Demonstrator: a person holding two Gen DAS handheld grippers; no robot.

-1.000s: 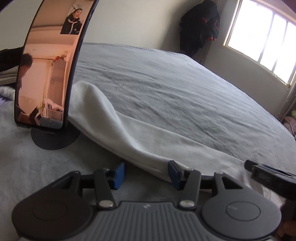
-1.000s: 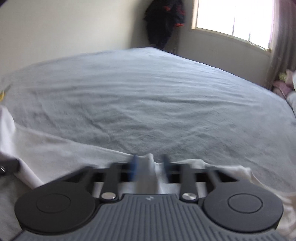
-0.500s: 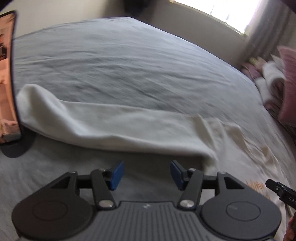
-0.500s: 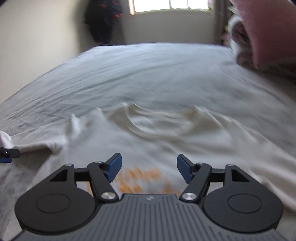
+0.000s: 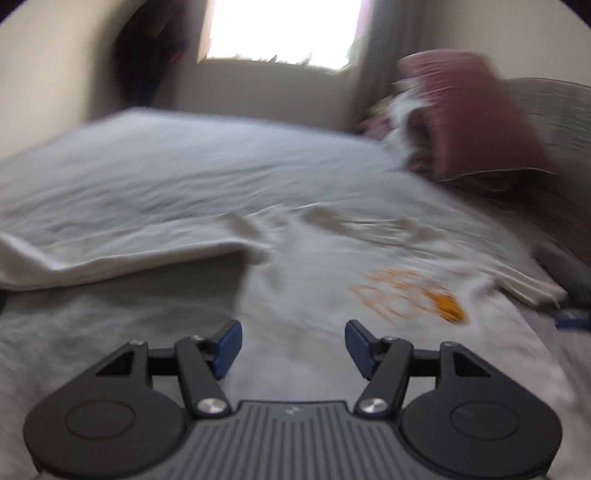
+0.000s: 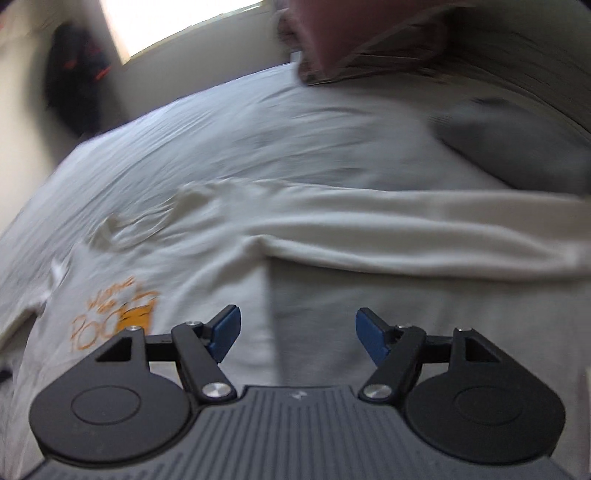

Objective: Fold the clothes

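Note:
A white long-sleeved shirt (image 5: 325, 258) with an orange print (image 5: 406, 295) lies spread on the grey bed (image 5: 184, 166). One sleeve (image 5: 122, 254) runs off to the left. My left gripper (image 5: 293, 345) hovers over the shirt's lower body; its jaws are opening and nothing is between them. In the right wrist view the shirt (image 6: 221, 258) shows its print (image 6: 114, 317) at lower left, and the other sleeve (image 6: 424, 229) stretches to the right. My right gripper (image 6: 297, 334) stands open over the shirt's side edge, holding nothing. Both views are motion-blurred.
A maroon pillow (image 5: 472, 114) and bedding are piled at the bed's far right by a grey headboard (image 5: 554, 107). A bright window (image 5: 280, 29) and a dark garment (image 5: 155, 62) on the wall lie beyond the bed. A grey cloth (image 6: 517, 144) lies at right.
Both grippers let go of the white cloth and opened wider. Both views swung from the sleeve ends toward the shirt's body and print, and the phone on its stand left the left view.

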